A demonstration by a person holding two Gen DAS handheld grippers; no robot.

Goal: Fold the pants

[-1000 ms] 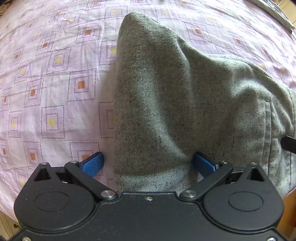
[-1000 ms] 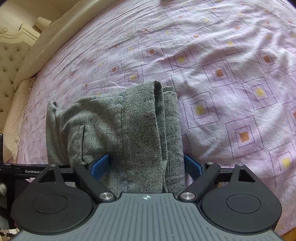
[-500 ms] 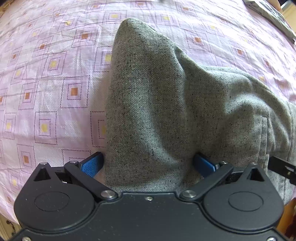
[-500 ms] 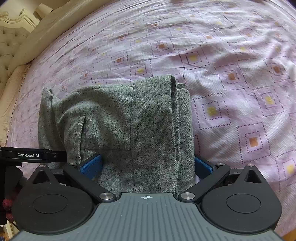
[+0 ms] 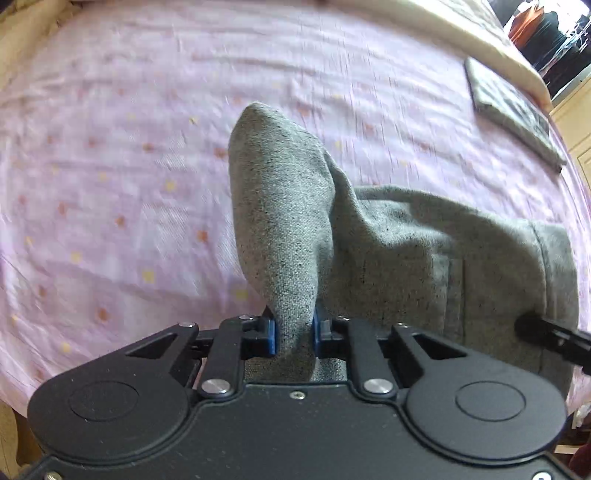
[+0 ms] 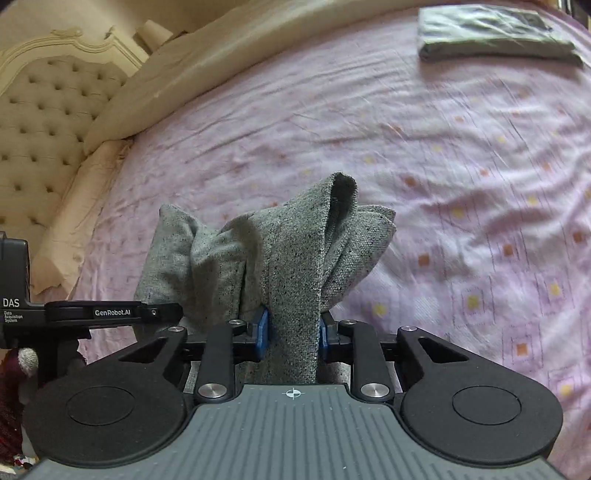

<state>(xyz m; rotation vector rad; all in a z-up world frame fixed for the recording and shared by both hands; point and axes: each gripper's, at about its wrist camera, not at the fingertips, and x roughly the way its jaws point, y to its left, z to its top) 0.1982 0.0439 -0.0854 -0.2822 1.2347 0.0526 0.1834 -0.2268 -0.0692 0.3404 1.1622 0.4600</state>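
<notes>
Grey speckled pants (image 5: 424,254) lie folded on a pink patterned bedspread (image 5: 110,166). My left gripper (image 5: 294,334) is closing, its blue pads pinching a bunched edge of the pants, which rises off the bed in a cone. In the right wrist view the same pants (image 6: 295,251) hang lifted in a crumpled fold. My right gripper (image 6: 292,332) is closing too, with its pads pressed on the cloth. The left gripper's black body shows at the left edge of the right wrist view.
A folded dark grey garment (image 6: 495,31) lies at the far side of the bedspread (image 6: 461,155), also visible as the garment (image 5: 513,114) in the left wrist view. A cream tufted headboard (image 6: 44,107) and a beige pillow (image 6: 229,55) border the bed.
Both grippers went from wide open around the pants' edge to pinching it. Both then rose, lifting the near edge of the pants off the bed into bunched folds.
</notes>
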